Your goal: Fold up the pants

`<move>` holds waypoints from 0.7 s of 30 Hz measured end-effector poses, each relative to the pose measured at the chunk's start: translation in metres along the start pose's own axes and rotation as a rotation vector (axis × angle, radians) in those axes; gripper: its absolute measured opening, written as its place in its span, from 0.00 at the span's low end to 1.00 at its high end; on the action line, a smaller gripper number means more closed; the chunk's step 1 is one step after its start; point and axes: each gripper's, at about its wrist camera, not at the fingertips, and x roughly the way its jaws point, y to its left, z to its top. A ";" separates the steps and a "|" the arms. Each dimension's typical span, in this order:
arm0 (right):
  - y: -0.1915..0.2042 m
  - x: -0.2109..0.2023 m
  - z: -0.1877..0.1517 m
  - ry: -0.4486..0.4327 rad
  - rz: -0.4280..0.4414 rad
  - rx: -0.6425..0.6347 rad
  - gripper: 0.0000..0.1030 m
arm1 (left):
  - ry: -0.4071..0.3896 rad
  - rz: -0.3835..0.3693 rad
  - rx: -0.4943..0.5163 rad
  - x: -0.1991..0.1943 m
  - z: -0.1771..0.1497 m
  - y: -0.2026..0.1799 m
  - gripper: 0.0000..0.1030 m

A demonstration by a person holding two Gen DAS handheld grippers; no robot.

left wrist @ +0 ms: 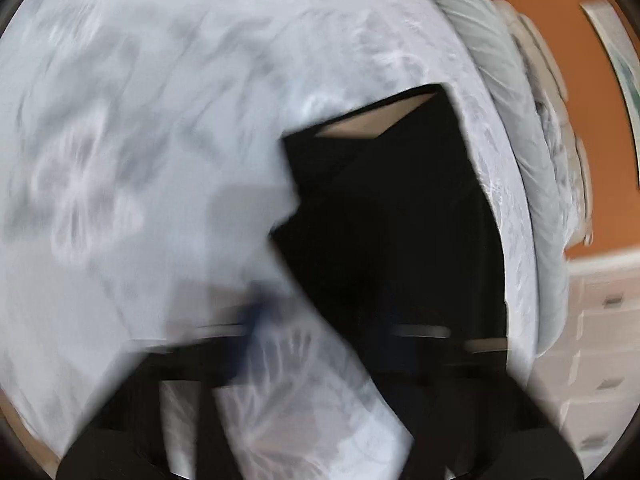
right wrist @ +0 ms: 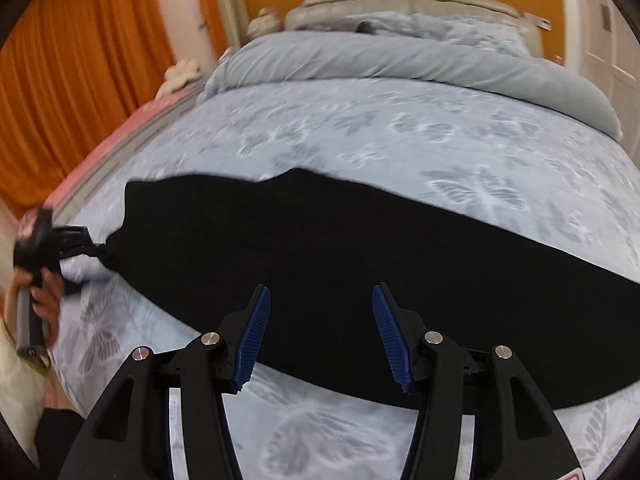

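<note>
One pair of black pants (right wrist: pixel 360 280) lies on the bed (right wrist: pixel 400 136), stretched as a long dark band from the left of the right wrist frame down to its lower right edge. The cloth is plain and lies mostly flat, with a slight bump along its upper edge near the middle. In the left wrist view, which is badly blurred, the same pants (left wrist: pixel 392 216) fill the centre and right of the frame, and a pale patch shows at an opening near their top end.

There are two grippers. The right gripper (right wrist: pixel 320 332) sits at the bottom centre of its own frame, its two blue-padded fingers (right wrist: pixel 256 336) spread wide apart with nothing between them, over the near edge of the pants. The left gripper (right wrist: pixel 100 250) is at the left edge of that frame, held by a hand (right wrist: pixel 44 300), its tip right at the left end of the pants; whether it is closed on the cloth I cannot tell, and its own view is too smeared to settle it.

The bed cover is pale blue with grey butterflies. One rolled grey-blue duvet (right wrist: pixel 400 60) lies across the upper part of the frame, and orange curtains (right wrist: pixel 80 60) hang at the upper left.
</note>
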 end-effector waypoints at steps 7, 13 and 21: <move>-0.021 0.004 0.014 -0.054 -0.014 0.120 0.51 | -0.262 -0.211 0.303 -0.078 0.032 -0.094 0.05; -0.054 0.024 0.018 0.022 -0.049 0.191 0.51 | -0.089 -0.074 0.111 0.010 0.038 0.003 0.06; -0.032 0.054 0.059 0.020 -0.021 0.039 0.55 | -0.155 -0.045 0.203 0.000 0.021 -0.004 0.08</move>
